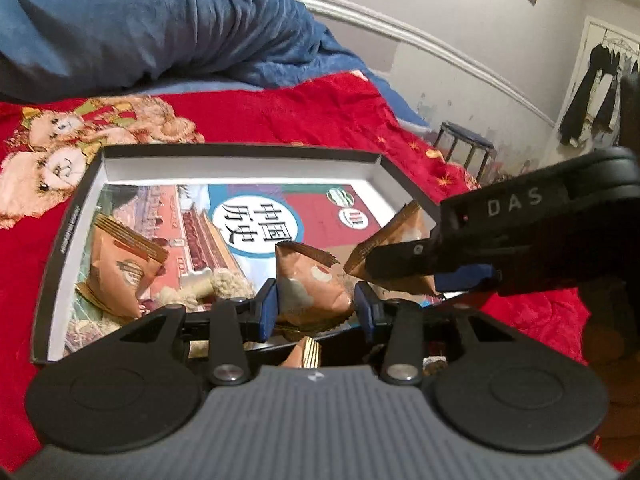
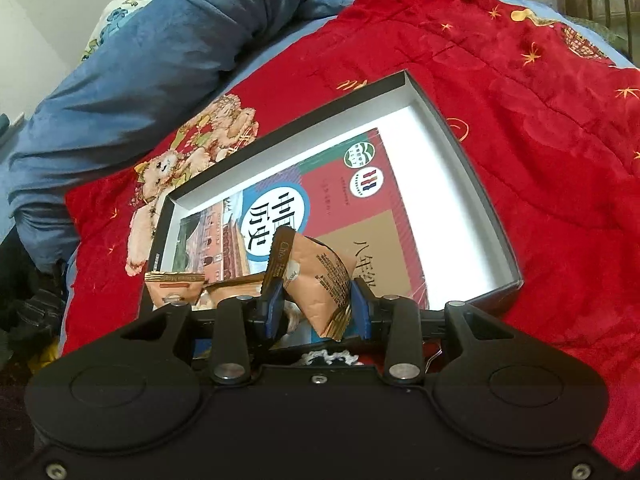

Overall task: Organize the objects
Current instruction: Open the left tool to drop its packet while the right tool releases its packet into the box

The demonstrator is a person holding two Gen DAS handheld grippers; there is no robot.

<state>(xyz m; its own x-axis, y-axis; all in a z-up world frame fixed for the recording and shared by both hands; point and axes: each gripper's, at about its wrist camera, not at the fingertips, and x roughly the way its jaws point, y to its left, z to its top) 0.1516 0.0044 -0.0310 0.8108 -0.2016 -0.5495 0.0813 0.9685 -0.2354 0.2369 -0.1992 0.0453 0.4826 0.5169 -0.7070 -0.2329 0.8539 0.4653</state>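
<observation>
A shallow black box [image 1: 236, 151] with white inside lies on the red blanket and holds a Chinese history textbook [image 1: 256, 220]. My left gripper [image 1: 316, 306] is shut on a brown snack packet [image 1: 310, 284] above the box's near part. A second snack packet [image 1: 120, 268] lies at the box's left. My right gripper [image 2: 318, 310] is shut on another brown snack packet [image 2: 320, 276] over the box [image 2: 472, 168] and book [image 2: 360, 196]. In the left wrist view the right gripper [image 1: 404, 270] enters from the right with its packet [image 1: 400, 228]. A white plush toy [image 1: 204, 286] lies on the book.
A red blanket [image 1: 320, 112] with teddy bear prints covers the bed. A blue quilt [image 1: 140, 24] is piled behind the box. A dark stool [image 1: 464, 146] stands by the wall at right, with dark clothes [image 1: 596, 96] hanging beyond. Another packet [image 2: 176, 286] lies at the box's left.
</observation>
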